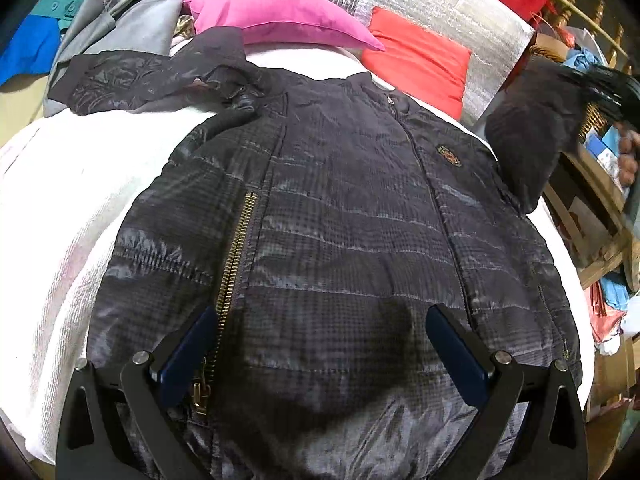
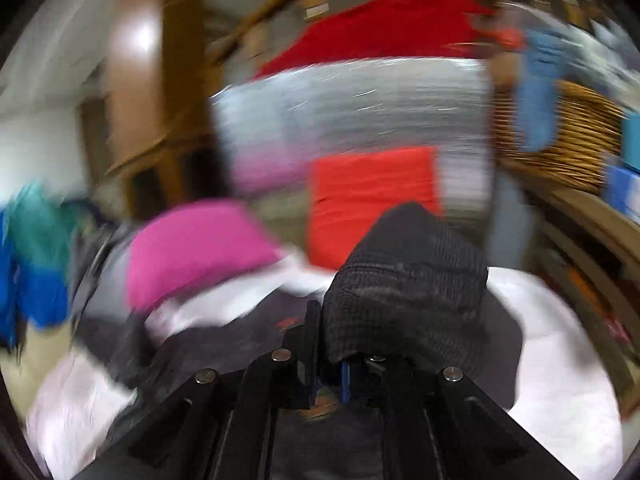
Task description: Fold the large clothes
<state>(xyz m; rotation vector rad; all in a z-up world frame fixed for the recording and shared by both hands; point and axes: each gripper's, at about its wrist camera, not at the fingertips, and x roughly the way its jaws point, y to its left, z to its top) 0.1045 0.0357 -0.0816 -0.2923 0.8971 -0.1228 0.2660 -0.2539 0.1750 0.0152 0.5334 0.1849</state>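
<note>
A dark quilted jacket [image 1: 344, 216] lies face up on a white bed cover [image 1: 64, 208], zipped, with a small crest on the chest. Its left sleeve [image 1: 132, 84] stretches out to the far left. My left gripper [image 1: 320, 344] is open and hovers above the jacket's lower front, beside a brass pocket zipper [image 1: 236, 256]. My right gripper [image 2: 328, 376] is shut on the jacket's right sleeve [image 2: 404, 292] and holds it lifted. That raised sleeve [image 1: 528, 140] and gripper show at the right in the left wrist view. The right wrist view is blurred.
A pink pillow [image 1: 272, 12], a red cushion [image 1: 416, 64] and a silver foil panel [image 1: 452, 0] stand at the head of the bed. A pile of clothes [image 1: 92, 20] lies at far left. Wooden shelves and a wicker basket [image 2: 568, 132] are on the right.
</note>
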